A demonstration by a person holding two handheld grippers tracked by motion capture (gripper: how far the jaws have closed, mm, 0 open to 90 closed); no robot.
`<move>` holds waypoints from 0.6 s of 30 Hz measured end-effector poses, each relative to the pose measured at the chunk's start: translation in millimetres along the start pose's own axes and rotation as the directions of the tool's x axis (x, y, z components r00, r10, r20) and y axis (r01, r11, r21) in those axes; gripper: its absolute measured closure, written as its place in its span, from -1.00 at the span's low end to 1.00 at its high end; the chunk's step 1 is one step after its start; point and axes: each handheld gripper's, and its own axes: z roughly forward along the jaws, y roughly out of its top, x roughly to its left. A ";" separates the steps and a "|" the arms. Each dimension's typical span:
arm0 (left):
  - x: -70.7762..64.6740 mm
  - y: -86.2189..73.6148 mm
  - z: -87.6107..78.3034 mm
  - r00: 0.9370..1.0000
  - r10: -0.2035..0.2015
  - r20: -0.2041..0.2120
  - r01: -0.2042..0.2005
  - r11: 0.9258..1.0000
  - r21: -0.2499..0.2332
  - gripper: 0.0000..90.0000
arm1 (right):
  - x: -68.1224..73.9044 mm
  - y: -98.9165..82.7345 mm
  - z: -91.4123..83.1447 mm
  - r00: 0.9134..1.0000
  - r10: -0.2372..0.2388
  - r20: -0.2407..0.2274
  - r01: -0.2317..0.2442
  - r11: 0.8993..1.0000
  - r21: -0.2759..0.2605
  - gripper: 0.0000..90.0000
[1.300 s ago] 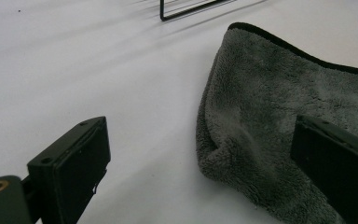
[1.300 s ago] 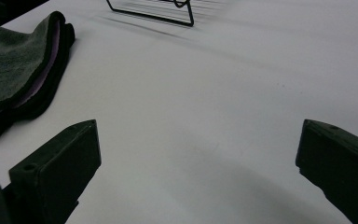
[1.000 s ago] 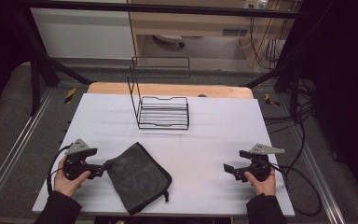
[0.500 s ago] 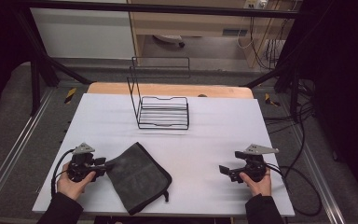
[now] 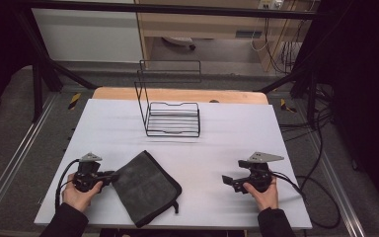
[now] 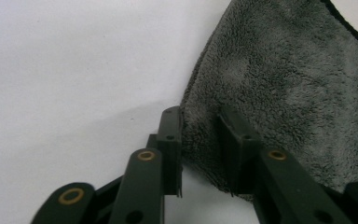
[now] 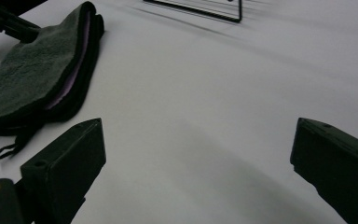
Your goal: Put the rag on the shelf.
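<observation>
A dark grey folded cloth (image 5: pixel 145 187) with a black hem lies on the white table (image 5: pixel 237 133) at the front left. My left gripper (image 5: pixel 112 175) is at its left edge. In the left gripper view the cloth's (image 6: pixel 284 79) corner lies between the jaws of the left gripper (image 6: pixel 200 116), which have just been closing to a narrow gap; one jaw meets the hem and the other rests on the pile, with no visible squeeze. My right gripper (image 5: pixel 225 180) rests at the front right, pointing left at the cloth (image 7: pixel 32 79). The right gripper (image 7: pixel 200 126) stands wide open over bare table.
A black wire rack (image 5: pixel 172 118) with a tall back frame stands at the middle rear of the table; its front rail (image 7: pixel 200 9) is far off in the right gripper view. A small strap (image 5: pixel 176 206) trails from the cloth's near corner. Cables (image 5: pixel 321 197) hang off the table's right side.
The left gripper's jaws have narrowed around the cloth's left corner. The right gripper has slid a little leftward along the front of the table. The cloth has not moved.
</observation>
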 end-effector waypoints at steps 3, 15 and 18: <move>-0.7 0.0 0.2 1.000 -0.001 -0.003 0.001 1.000 -0.001 0.68 | 19.6 10.1 14.2 1.000 -0.017 -0.019 0.017 1.000 0.018 -0.83; -0.3 -3.5 1.7 1.000 0.009 -0.004 -0.009 1.000 -0.023 0.67 | 85.5 32.0 67.3 0.989 -0.092 -0.119 0.104 0.990 0.099 -0.80; -0.5 -3.9 1.7 1.000 0.010 -0.005 -0.010 1.000 -0.026 0.67 | 94.8 35.3 76.3 0.986 -0.101 -0.135 0.117 0.987 0.113 -0.65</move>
